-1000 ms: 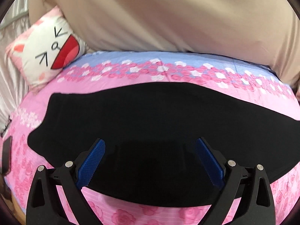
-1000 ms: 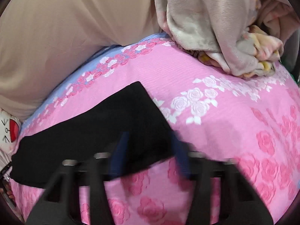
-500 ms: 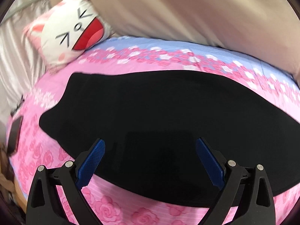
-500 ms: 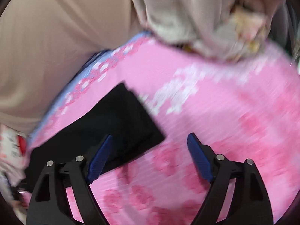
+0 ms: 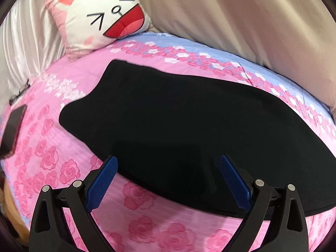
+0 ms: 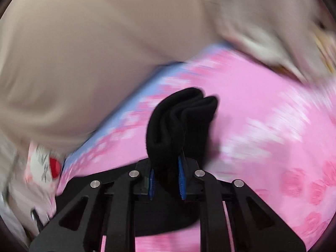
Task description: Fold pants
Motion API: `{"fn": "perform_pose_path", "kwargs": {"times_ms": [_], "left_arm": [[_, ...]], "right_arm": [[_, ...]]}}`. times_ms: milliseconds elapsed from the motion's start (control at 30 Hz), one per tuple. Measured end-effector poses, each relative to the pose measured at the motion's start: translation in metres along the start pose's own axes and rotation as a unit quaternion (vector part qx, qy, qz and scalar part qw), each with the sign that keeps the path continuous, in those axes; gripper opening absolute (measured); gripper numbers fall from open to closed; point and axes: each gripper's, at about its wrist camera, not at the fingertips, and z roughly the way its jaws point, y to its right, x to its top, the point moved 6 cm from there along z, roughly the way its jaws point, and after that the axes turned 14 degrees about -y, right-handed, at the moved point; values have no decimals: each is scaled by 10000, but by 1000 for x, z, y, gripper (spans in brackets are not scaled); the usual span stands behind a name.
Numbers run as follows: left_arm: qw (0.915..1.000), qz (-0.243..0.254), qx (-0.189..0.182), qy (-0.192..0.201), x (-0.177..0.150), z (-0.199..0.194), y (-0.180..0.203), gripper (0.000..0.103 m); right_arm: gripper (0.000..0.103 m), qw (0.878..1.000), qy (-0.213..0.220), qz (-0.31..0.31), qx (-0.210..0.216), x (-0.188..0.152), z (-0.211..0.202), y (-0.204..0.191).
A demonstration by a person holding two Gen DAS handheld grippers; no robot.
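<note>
Black pants (image 5: pixel 189 121) lie flat and lengthwise across the pink rose bedsheet (image 5: pixel 48 157). My left gripper (image 5: pixel 167 157) is open, its blue pads hovering over the pants' near edge with the fabric below them, not pinched. In the blurred right wrist view, my right gripper (image 6: pixel 167 163) has its jaws closing tight on a bunched end of the pants (image 6: pixel 178 121), which stands up in folds beyond the pads, lifted off the sheet.
A cat-face pillow (image 5: pixel 100 14) leans at the back left against a beige padded headboard (image 5: pixel 241 10). A dark phone (image 5: pixel 12 130) lies at the bed's left edge. A heap of beige blanket (image 6: pixel 273 31) sits at the far right.
My right gripper opened wide beside the pants' end, then closed on it and rose with the fabric bunched. My left gripper shifted left along the pants and stayed open.
</note>
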Motion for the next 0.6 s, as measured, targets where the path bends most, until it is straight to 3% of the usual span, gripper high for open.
{"fn": "perform_pose_path", "kwargs": {"times_ms": [133,300,400,467,600], "left_arm": [[9986,-201,-452,-160,-4,14,-14,96],[9946,-239,-1011,16,-5,8,-18,96],[9895,-316,-1407,94,-7,4,-22,96],[9862,-378,-1607,128,-8,3,-24,96],[9820,-460,-1826,165,-7,2,-27,96]], "right_arm": [[17,9883,-633,-1336,363,-12,50,-142],[16,9524,-1598,-2539,540,-84,145,-269],[16,9338,-2031,-2919,402,-126,198,-303],[16,9286,-2131,-3028,224,-141,215,-309],[16,9371,-2178,-2714,252,-140,218,-300]]}}
